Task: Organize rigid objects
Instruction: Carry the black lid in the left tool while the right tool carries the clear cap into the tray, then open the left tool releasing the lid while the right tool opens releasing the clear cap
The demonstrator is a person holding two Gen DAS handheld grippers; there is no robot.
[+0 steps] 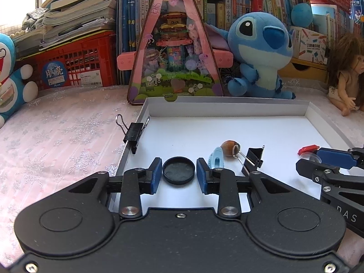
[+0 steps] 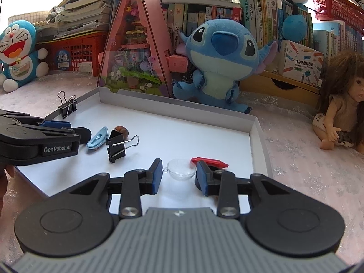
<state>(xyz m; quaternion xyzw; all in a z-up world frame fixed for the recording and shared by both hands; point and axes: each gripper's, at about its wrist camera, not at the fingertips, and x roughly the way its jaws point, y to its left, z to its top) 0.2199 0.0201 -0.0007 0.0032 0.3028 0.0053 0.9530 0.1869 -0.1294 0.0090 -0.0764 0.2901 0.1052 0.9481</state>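
- The left gripper (image 1: 178, 174) stood open around a black round lid (image 1: 178, 170) in the white tray (image 1: 227, 109), pads not touching it.
- The right gripper (image 2: 178, 174) stood open around a clear plastic cup (image 2: 181, 168).
- A red piece (image 2: 209, 162) lay at one o'clock of the cup, touching the right pad.
- A blue hair clip (image 1: 217, 158), a nut (image 1: 229, 147) and a black binder clip (image 1: 252, 159) lay at two o'clock of the lid.

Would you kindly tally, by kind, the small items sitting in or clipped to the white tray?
Black binder clips: 2, one on the tray wall, one inside
Black round lid: 1
Light blue clip: 1
Brown nut: 1
Clear half-dome: 1
Red piece: 1
Total: 7
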